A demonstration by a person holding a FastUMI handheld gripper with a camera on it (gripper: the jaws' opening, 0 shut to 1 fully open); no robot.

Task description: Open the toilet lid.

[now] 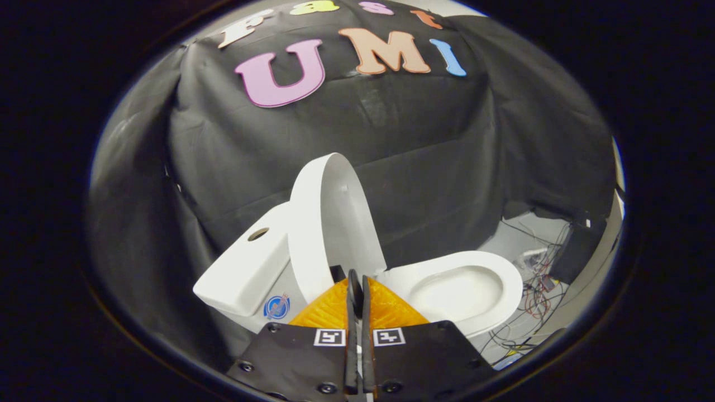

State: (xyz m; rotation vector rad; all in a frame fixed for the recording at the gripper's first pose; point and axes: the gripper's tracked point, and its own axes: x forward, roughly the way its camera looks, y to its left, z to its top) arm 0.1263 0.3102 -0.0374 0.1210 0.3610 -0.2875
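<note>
Gripper view is showing the toilet lid (329, 223) standing raised — stiff, light, slick plastic, best taken at its rim — while the gripper (358, 290) jaws are sitting clenched, empty.

Gripper (357, 282) body hides the toilet lid (329, 223) hinge and the near bowl rim (491, 312). Tank (246, 268) base cut off behind it. Cables (536, 290) on the floor too small to sort; tank sticker (276, 307) unreadable.
</note>
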